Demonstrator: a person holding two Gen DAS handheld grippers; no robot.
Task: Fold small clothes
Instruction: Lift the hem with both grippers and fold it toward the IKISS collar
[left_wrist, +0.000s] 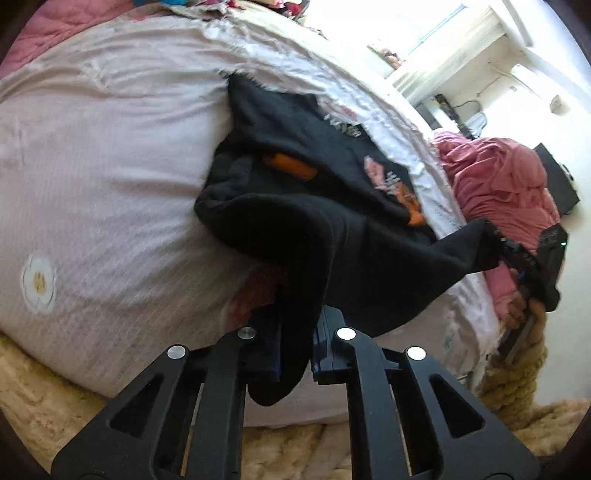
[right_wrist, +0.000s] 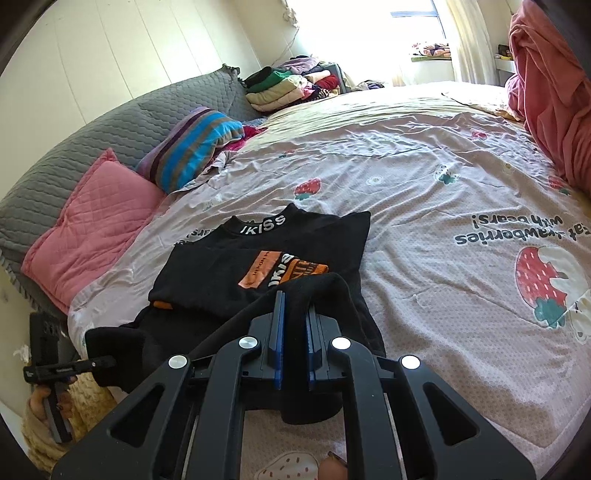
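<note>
A small black top (right_wrist: 266, 254) with white collar lettering and an orange patch lies on the pale pink strawberry-print bedspread (right_wrist: 424, 229); it also shows in the left wrist view (left_wrist: 295, 162). Both grippers hold its lifted bottom hem above the bed's near edge. My left gripper (left_wrist: 297, 339) is shut on one corner of the hem, which hangs between its blue pads. My right gripper (right_wrist: 293, 328) is shut on the other corner. The right gripper also shows in the left wrist view (left_wrist: 495, 240), and the left gripper in the right wrist view (right_wrist: 107, 362).
A pink quilted pillow (right_wrist: 92, 229), a striped pillow (right_wrist: 188, 147) and a grey headboard cushion (right_wrist: 122, 122) lie at the left. Folded clothes (right_wrist: 288, 88) are stacked at the far side. A rumpled pink blanket (right_wrist: 546, 92) lies at the right. A tan rug (left_wrist: 44, 406) lies below.
</note>
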